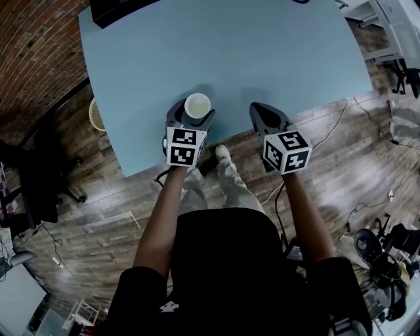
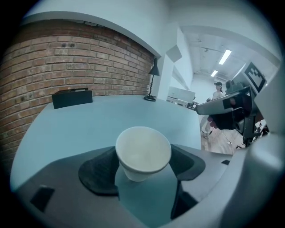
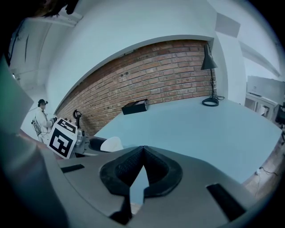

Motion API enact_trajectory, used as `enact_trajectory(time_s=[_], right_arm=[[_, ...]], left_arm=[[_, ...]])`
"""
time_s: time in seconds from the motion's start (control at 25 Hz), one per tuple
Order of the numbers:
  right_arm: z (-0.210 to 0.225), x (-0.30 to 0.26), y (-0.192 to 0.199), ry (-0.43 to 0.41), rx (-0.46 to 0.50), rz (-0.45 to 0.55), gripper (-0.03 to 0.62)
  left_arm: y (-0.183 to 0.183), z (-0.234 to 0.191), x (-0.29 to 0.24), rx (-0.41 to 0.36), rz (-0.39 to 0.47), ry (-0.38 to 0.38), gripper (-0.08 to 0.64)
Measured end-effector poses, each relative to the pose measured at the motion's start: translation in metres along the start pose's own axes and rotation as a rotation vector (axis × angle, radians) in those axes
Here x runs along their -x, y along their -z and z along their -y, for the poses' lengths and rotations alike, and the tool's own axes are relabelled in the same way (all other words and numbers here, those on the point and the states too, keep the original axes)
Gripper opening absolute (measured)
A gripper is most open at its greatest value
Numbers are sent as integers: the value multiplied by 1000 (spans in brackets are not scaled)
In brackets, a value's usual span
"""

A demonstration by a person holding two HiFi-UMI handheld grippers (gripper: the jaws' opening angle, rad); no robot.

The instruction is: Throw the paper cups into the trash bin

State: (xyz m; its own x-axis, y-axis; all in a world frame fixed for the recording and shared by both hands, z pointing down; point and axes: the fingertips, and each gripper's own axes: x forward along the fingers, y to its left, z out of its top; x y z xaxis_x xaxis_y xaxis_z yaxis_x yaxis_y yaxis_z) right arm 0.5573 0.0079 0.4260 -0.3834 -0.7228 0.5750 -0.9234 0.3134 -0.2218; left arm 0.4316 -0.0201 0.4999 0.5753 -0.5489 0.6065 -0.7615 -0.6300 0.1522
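Observation:
A white paper cup [image 1: 197, 105] stands near the front edge of the light blue table [image 1: 262, 52]. My left gripper [image 1: 191, 110] is shut on it, with the dark pads against its sides. In the left gripper view the cup [image 2: 143, 152] leans slightly between the pads. My right gripper [image 1: 266, 115] is shut and empty, a little to the right over the table's front edge. From the right gripper view [image 3: 141, 171] the cup [image 3: 111, 144] shows at the left beside the left gripper's marker cube [image 3: 62, 137]. A pale woven trash bin [image 1: 97, 115] stands on the floor by the table's left edge.
A black box [image 1: 115, 10] lies at the table's far left corner, and a black desk lamp [image 3: 209, 80] stands at the far end. An office chair [image 1: 39, 177] is on the left, and cables [image 1: 341, 121] trail over the wooden floor on the right. My own legs are below the grippers.

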Motion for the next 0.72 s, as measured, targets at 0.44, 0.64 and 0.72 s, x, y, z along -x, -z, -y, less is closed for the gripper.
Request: enact_trajectory(time_s=[0.44,0.64,0.72], right_arm=[[10,-1,-5,-20,28,-6,-5],[8,-2,-11,-42,41,1,-5],[5,-3,-16,-57,50,7,-5]], left_arm=[[-8,-4,6,-7,9,-42,341],[-22,-2,20,-1,60,-59,339],[-30,-5,27,13,82,-70,336]])
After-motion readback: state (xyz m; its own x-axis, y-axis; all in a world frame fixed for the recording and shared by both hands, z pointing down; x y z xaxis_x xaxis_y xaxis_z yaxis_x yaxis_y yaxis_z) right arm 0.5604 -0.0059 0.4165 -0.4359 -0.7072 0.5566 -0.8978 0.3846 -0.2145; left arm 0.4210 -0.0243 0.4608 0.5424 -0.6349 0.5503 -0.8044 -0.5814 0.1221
